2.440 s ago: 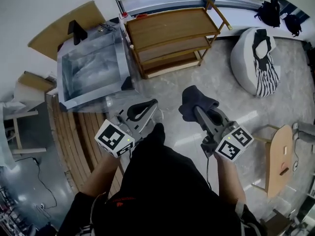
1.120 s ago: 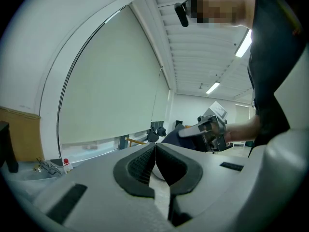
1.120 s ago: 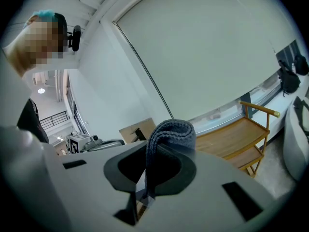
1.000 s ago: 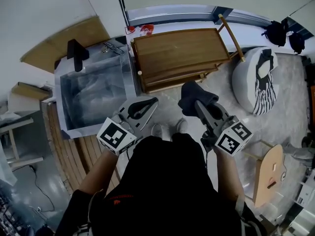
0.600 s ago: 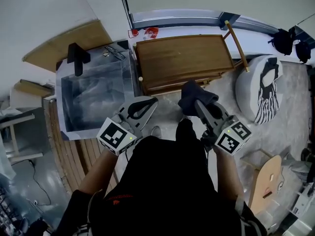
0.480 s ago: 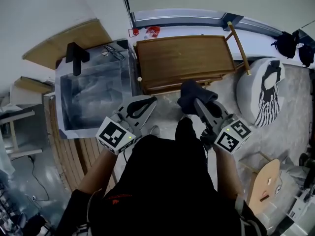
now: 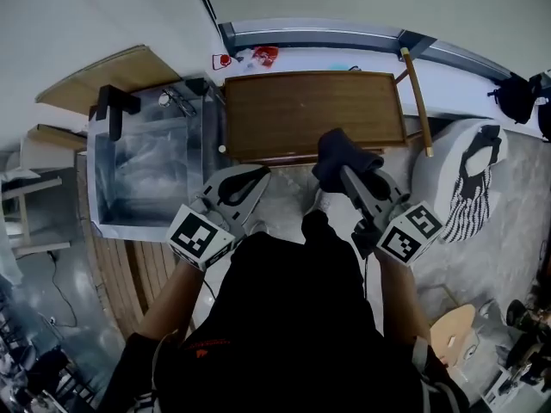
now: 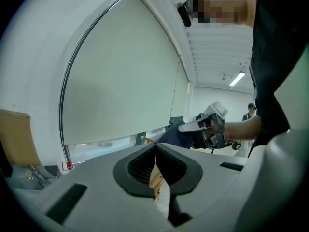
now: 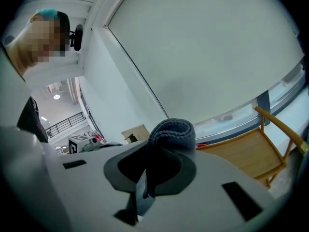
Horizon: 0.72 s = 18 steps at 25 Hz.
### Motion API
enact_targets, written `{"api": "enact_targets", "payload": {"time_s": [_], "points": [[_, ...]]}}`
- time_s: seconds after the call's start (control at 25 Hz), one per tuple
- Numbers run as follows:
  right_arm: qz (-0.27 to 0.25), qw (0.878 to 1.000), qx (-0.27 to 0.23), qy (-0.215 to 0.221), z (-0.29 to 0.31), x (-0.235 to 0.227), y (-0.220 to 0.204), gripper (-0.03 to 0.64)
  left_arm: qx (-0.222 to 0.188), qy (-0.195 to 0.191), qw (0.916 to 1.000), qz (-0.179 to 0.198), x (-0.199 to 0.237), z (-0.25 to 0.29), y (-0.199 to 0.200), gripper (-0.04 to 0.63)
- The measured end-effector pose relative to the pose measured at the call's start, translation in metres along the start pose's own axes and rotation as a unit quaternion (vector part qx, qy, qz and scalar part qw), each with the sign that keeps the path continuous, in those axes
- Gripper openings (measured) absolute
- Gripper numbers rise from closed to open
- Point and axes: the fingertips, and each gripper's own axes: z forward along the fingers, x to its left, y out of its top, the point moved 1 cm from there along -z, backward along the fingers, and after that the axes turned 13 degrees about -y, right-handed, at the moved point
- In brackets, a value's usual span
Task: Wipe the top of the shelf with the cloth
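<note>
Right gripper [image 7: 346, 173] fingers pinch the cloth [image 7: 343, 151], bunched forward to reach the shelf [image 7: 301, 110] top, upper centre; left gripper [image 7: 255, 175] fingers together, empty.

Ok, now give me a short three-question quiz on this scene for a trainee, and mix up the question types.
1. Short answer: which tongs hold the dark cloth?
2. True or false: the left tongs stand wide open.
3. Multiple choice: in the head view, where does the clear-walled tank stand relative to the wooden shelf? A) to its left B) to its right C) on top of it

Key
1. The right tongs, shut on it.
2. False: their jaws are together with nothing between them.
3. A
</note>
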Motion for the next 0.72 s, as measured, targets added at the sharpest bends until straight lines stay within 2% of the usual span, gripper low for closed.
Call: {"api": "enact_targets", "payload": {"time_s": [0.56, 0.72], "points": [[-0.021, 0.996, 0.050, 0.070, 0.031, -0.105, 0.055, 0.029, -0.004, 0.108, 0.9941, -0.015, 0.039, 0.090, 0.032, 0.021], [-0.035, 0.994, 0.062, 0.080, 0.044, -0.129, 0.065, 0.028, -0.002, 0.126, 0.9917, -0.024, 0.051, 0.110, 0.032, 0.021]]}}
